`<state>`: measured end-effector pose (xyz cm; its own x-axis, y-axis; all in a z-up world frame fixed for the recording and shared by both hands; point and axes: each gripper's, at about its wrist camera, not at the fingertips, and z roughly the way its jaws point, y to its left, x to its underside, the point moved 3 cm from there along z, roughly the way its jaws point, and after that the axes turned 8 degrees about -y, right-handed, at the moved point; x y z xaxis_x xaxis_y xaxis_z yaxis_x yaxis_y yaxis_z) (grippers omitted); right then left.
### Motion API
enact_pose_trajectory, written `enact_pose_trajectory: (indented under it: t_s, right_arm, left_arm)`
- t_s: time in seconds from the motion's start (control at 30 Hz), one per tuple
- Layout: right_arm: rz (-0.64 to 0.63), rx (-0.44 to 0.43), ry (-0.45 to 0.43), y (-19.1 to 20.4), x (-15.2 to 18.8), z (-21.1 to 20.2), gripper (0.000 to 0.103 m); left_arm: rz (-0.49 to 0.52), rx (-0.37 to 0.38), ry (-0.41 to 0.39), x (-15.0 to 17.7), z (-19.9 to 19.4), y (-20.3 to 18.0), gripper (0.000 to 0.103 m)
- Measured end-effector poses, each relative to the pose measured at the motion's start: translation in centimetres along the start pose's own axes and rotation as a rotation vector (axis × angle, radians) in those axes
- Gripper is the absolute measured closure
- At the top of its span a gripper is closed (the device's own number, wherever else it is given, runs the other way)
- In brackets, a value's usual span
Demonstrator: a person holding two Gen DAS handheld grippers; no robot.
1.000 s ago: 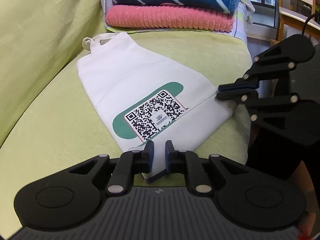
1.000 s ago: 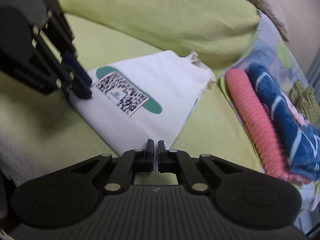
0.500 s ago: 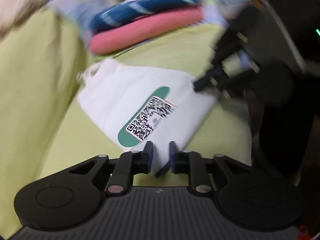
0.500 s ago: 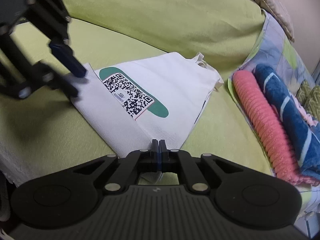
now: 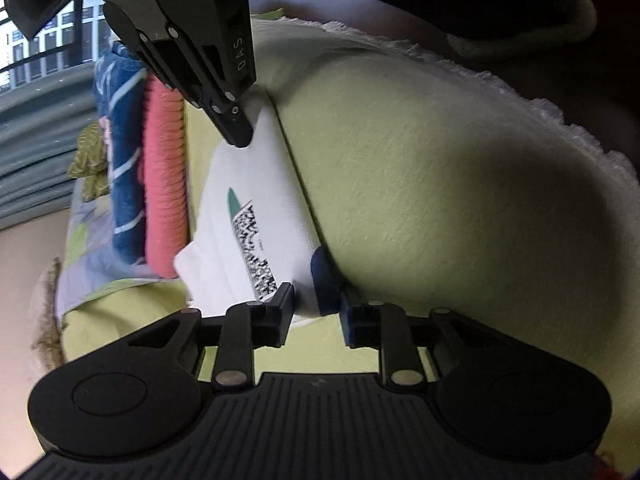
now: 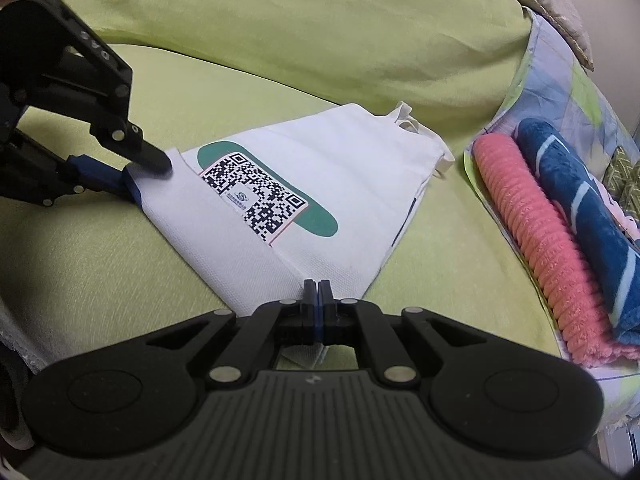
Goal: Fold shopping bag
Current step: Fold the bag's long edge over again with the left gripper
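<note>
A lime-green sofa (image 6: 280, 32) fills the room, with a daylit window (image 5: 44, 52) behind grey curtains (image 5: 36, 152).

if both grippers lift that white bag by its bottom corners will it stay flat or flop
Likely flop. The white bag looks like thin woven fabric lying limp on the sofa, so the middle should sag between the right gripper and left gripper. It seems empty and light. The loose handles would probably dangle.

Green sofa cover (image 6: 280, 32) spread over seat and backrest. At one end — a pink ribbed towel (image 6: 536, 240) and a blue striped towel (image 6: 580, 208), folded, touching side by side on patterned cloth (image 6: 560, 72).
</note>
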<state>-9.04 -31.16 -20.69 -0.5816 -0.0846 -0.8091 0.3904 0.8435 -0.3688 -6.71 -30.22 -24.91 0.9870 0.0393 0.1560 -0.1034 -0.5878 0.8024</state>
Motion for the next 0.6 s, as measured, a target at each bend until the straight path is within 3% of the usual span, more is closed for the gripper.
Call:
enact_pose_trajectory:
  t_s: [0.13, 0.2, 0.23, 0.3, 0.47, 0.6]
  right_arm:
    - [-0.081, -0.033, -0.006, -0.5, -0.5, -0.2, 0.097]
    - [-0.121, -0.048, -0.03, -1.4, -1.0, -0.8, 0.076]
    - [-0.138, -0.064, -0.059, -2.0, -1.2, -1.6, 0.07]
    - [-0.215, -0.099, -0.103, -2.8, -1.4, -3.1, 0.068]
    - [-0.616, -0.193, -0.172, -1.1, 1.1, -5.1, 0.066]
    - [-1.003, -0.193, -0.241, 0.9, 5.1, -4.3, 0.067]
  left_arm:
    - [-0.179, 0.167, -0.028, 1.1, 0.3, 3.6, 0.081]
    - [-0.263, 0.239, -0.047, 1.9, 0.6, 5.2, 0.08]
    - [-0.303, 0.267, -0.058, 2.3, 0.7, 5.9, 0.08]
    - [-0.362, 0.299, -0.078, 3.0, 0.9, 6.7, 0.08]
    - [-0.407, 0.322, -0.097, 3.9, 1.2, 7.3, 0.079]
    - [-0.454, 0.321, -0.112, 4.6, 0.9, 7.3, 0.079]
